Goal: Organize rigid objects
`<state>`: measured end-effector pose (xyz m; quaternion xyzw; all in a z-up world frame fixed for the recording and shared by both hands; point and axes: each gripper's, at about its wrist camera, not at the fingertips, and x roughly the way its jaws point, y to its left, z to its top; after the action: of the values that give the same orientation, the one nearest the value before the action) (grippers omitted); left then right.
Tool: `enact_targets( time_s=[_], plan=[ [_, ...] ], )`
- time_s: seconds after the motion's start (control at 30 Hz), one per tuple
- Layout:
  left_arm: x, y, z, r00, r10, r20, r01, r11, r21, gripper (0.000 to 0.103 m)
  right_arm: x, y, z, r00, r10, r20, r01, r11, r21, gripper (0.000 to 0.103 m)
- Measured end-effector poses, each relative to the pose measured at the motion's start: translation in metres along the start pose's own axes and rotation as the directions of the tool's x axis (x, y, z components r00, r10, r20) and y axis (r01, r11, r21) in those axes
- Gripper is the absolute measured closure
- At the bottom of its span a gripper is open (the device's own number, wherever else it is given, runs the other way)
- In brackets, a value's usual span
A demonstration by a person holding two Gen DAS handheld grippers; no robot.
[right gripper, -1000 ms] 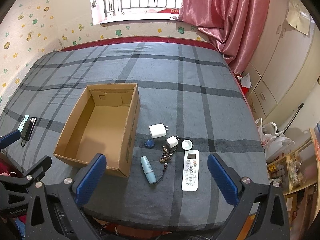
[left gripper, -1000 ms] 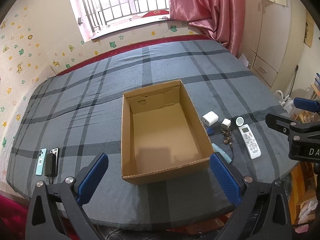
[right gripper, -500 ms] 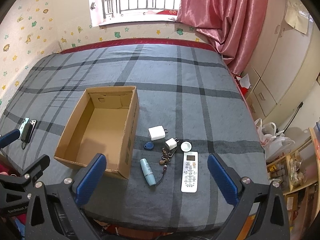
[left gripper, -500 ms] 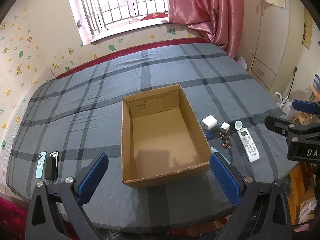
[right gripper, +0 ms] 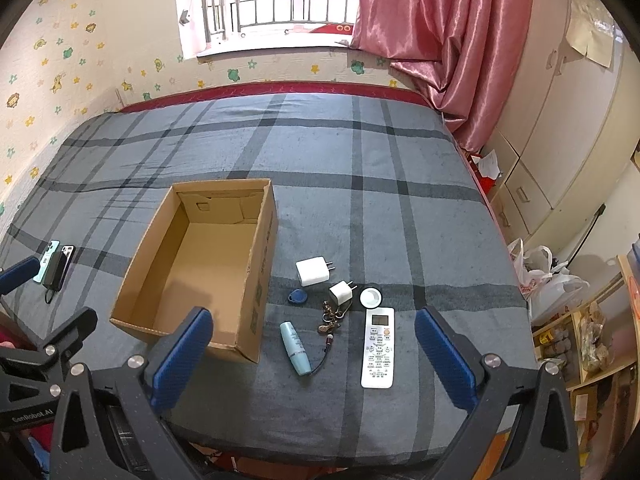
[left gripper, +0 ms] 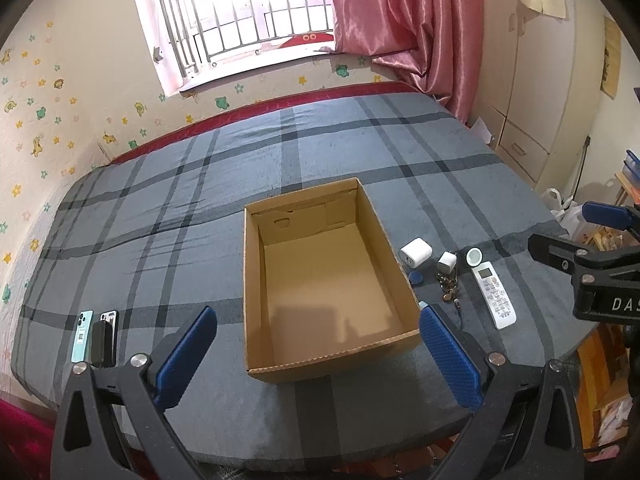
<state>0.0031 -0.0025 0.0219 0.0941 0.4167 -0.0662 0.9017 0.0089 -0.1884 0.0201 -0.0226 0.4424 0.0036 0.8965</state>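
Observation:
An empty open cardboard box (left gripper: 324, 280) (right gripper: 204, 264) sits on the grey plaid bed. To its right lie a large white charger (right gripper: 313, 271), a small white charger (right gripper: 340, 292), a blue key fob (right gripper: 296, 297), a bunch of keys (right gripper: 330, 316), a teal tube (right gripper: 295, 347), a white round cap (right gripper: 371, 297) and a white remote (right gripper: 378, 346). To the box's left lie two phones and a black power bank (left gripper: 96, 338). My left gripper (left gripper: 316, 356) is open and empty, in front of the box. My right gripper (right gripper: 312, 360) is open and empty, above the tube and remote.
The bed's front edge (right gripper: 320, 452) is just below both grippers. A pink curtain (right gripper: 436, 40) and window stand at the far side. Cupboards (right gripper: 552, 120), a plastic bag (right gripper: 548, 280) and shelves (right gripper: 592, 340) are to the right of the bed.
Both grippers have drawn back and up slightly, so the box and objects look a little farther away. Nothing on the bed has moved.

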Motion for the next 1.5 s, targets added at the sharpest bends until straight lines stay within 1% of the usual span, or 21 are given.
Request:
enact_targets(
  time_s=[0.3,0.53,0.67,0.77,0.83,1.0,1.13,1.2,1.3,1.4,1.5],
  plan=[
    [0.000,0.002,0.004,1.000,0.011,0.017,-0.011,1.000,0.006,0.000,0.000,-0.002,0.000,1.000,0.002,0.004,-0.002,1.000,0.006,0.000],
    [0.004,0.015,0.009,0.999,0.005,0.034,-0.004,1.000,-0.016,0.000,0.000,-0.009,0.003,1.000,-0.005,0.008,0.004,1.000,0.026,0.000],
    [0.009,0.024,0.013,0.999,0.021,0.049,-0.020,1.000,-0.018,0.000,0.002,-0.011,0.003,1.000,-0.008,0.006,0.008,1.000,0.027,0.000],
    [0.018,0.034,0.015,0.999,0.004,0.046,-0.003,0.999,-0.032,0.000,0.004,-0.013,0.004,1.000,-0.007,0.002,0.007,1.000,0.027,0.000],
    [0.028,0.041,0.017,0.999,-0.005,0.045,0.007,0.999,-0.040,0.000,0.007,-0.013,0.006,1.000,-0.011,0.005,0.011,1.000,0.024,0.000],
    [0.060,0.057,0.017,1.000,0.011,0.013,-0.010,0.998,-0.059,0.000,0.018,-0.015,0.010,1.000,-0.028,0.009,0.028,0.999,0.021,0.000],
    [0.086,0.072,0.016,1.000,-0.010,0.019,0.012,0.997,-0.078,0.000,0.033,-0.019,0.011,0.999,-0.045,0.005,0.045,0.999,0.025,0.000],
    [0.101,0.079,0.015,1.000,0.000,0.015,0.002,0.997,-0.079,0.000,0.041,-0.020,0.011,0.999,-0.048,-0.002,0.048,0.999,0.024,0.000],
    [0.128,0.086,0.013,1.000,0.006,-0.017,-0.007,0.997,-0.081,0.000,0.053,-0.022,0.011,0.999,-0.053,0.002,0.053,0.998,0.024,0.000],
    [0.153,0.094,0.007,0.999,0.011,-0.043,-0.015,0.995,-0.095,0.000,0.063,-0.025,0.009,0.998,-0.058,0.025,0.057,0.998,0.021,0.000],
    [0.179,0.102,0.000,0.997,0.015,-0.074,-0.024,0.993,-0.117,0.000,0.075,-0.029,0.006,0.999,-0.050,0.018,0.049,0.998,0.027,0.000]
  ],
)
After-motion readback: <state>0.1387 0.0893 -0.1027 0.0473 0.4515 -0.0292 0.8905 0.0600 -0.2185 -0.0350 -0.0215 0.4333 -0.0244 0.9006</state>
